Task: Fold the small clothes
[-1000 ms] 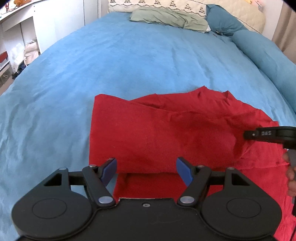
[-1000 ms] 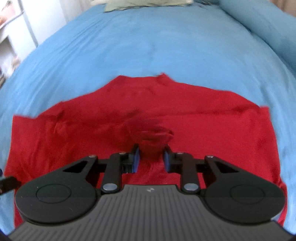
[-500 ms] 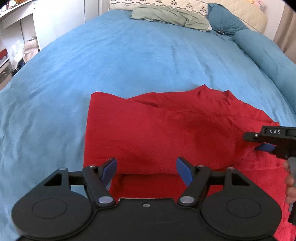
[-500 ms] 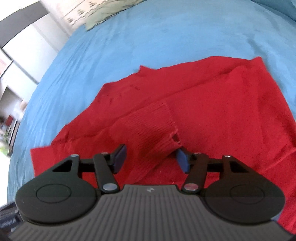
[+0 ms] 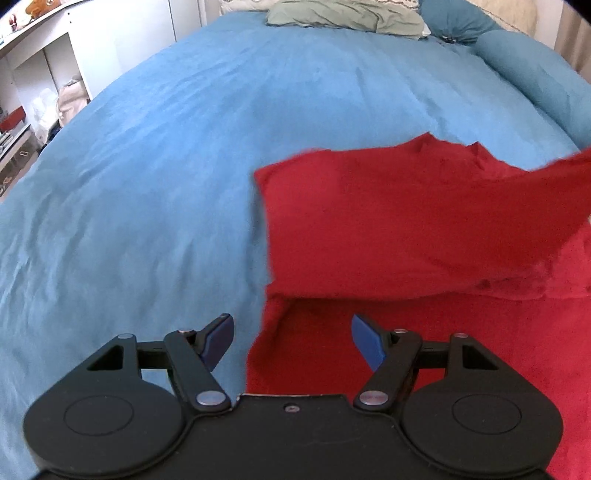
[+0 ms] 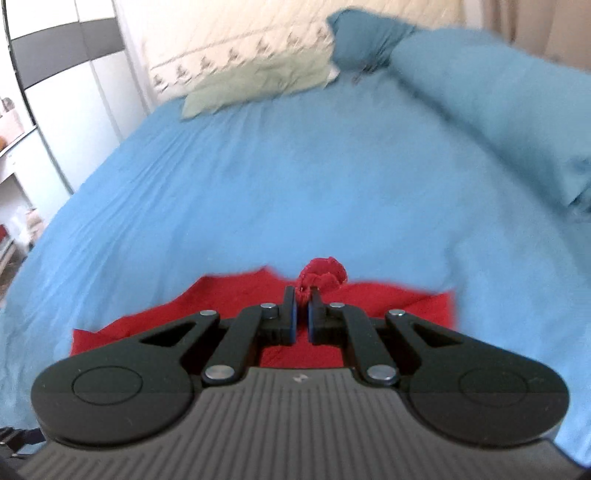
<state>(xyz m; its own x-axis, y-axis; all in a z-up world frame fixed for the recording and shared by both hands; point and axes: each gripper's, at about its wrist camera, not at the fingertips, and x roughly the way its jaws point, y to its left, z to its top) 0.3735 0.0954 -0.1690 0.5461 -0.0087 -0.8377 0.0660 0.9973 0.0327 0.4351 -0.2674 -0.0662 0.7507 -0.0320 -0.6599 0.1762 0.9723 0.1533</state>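
Note:
A red garment [image 5: 424, 229] lies on the blue bedspread [image 5: 184, 166], with one layer folded over and its right part lifted off the bed toward the frame's right edge. My left gripper [image 5: 291, 338] is open and empty, hovering over the garment's near left edge. My right gripper [image 6: 302, 308] is shut on a bunched bit of the red garment [image 6: 321, 277] and holds it raised above the rest of the cloth [image 6: 229, 295]. The right gripper does not show in the left wrist view.
A green pillow [image 5: 343, 14] and teal pillows [image 5: 517, 59] lie at the head of the bed. White shelves [image 5: 40, 74] stand to the left of the bed. A white wardrobe [image 6: 66, 92] shows in the right wrist view.
My right gripper opened briefly, then closed on the red cloth and lifted it up. My left gripper stayed open and moved left and back toward the garment's edge.

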